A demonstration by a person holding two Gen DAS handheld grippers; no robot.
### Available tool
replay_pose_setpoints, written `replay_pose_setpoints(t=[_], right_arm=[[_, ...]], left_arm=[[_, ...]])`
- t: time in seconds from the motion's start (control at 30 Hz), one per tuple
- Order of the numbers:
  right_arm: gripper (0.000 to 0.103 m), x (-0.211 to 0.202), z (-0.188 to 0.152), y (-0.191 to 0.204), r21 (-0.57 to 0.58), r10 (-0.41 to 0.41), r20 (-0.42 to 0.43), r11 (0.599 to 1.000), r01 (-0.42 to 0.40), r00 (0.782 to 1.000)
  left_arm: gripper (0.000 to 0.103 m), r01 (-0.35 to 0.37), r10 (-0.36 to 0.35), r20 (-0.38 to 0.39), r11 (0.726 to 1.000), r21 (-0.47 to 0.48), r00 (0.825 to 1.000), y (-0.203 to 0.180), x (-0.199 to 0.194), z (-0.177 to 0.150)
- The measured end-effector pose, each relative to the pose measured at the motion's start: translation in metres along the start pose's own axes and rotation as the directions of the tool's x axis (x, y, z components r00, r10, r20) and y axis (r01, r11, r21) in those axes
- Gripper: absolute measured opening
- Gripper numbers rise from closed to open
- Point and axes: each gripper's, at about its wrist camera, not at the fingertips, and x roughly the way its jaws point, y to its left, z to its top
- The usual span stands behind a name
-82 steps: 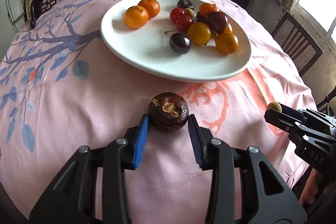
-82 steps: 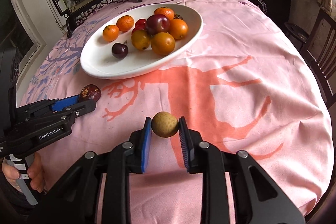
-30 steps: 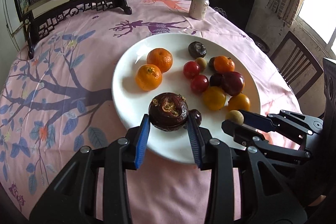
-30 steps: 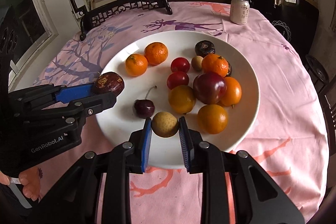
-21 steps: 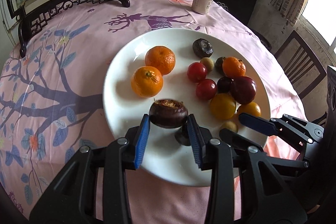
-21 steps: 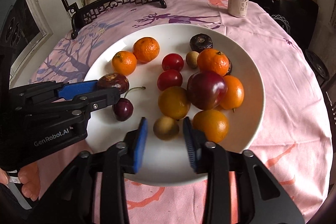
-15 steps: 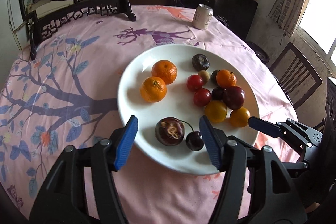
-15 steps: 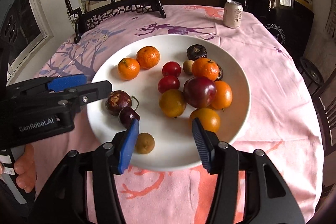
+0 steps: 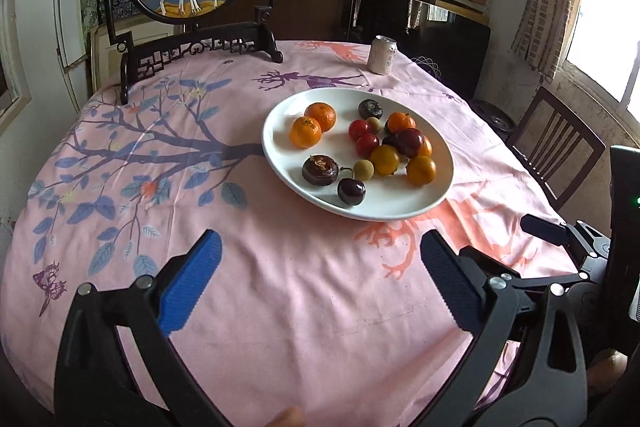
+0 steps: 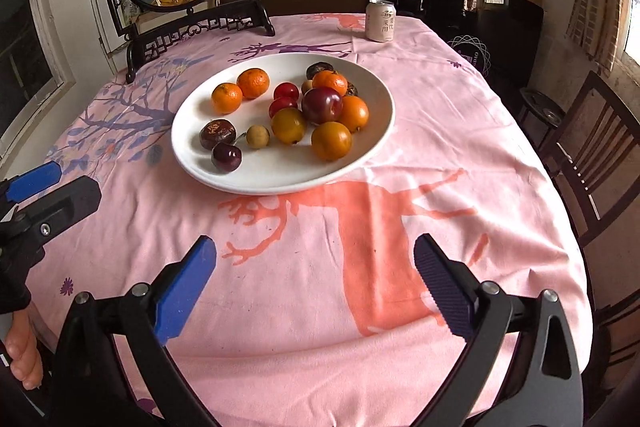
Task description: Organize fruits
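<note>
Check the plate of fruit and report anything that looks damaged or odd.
One thing stands out: the dark brown fruit at the near-left of the white plate, beside the cherry, has a torn, crusty top with yellowish flesh exposed. It looks split or spoiled. The other fruit looks whole, and nothing has spilled.

Right tool (image 10: 314,265) hangs over pink-clothed worktop (image 10: 460,131) w/ jaws just opened wide, nothing btwn them. White plate (image 10: 376,83) ahead holds the fruit: small tan longan (image 10: 257,136) beside dark cherry (image 10: 226,157) & brown passion fruit (image 10: 217,134). Left tool (image 10: 44,187) at left edge, apart from plate.
</note>
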Motion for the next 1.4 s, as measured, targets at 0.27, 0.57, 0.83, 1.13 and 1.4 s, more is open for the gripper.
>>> replay_pose_setpoints(t=[0.27,0.57,0.83,1.13,1.4], right_arm=[[0.099,-0.029,-0.018,0.006,-0.019,-0.031,0.047,0.999,0.032,0.998],[0.099,-0.046,-0.023,0.011,-0.030,-0.019,0.071,0.999,0.021,0.997],[0.099,-0.048,-0.026,0.012,-0.033,-0.015,0.072,0.999,0.018,0.997],[0.099,-0.048,-0.027,0.013,-0.032,-0.011,0.070,0.999,0.013,0.997],[0.099,-0.047,-0.028,0.015,-0.032,-0.006,0.062,0.999,0.008,0.998]], left_arm=[[0.101,0.001,-0.003,0.057,1.000,0.028,0.998,-0.012,-0.032,-0.014],[0.101,-0.002,-0.001,0.061,0.999,0.043,0.998,-0.020,-0.040,-0.018],[0.101,-0.011,0.007,0.057,0.998,0.067,0.998,-0.025,-0.037,-0.020],[0.101,-0.001,-0.001,0.033,0.999,0.052,0.999,-0.023,-0.033,-0.019],[0.101,0.004,-0.005,0.026,1.000,0.029,1.000,-0.019,-0.031,-0.019]])
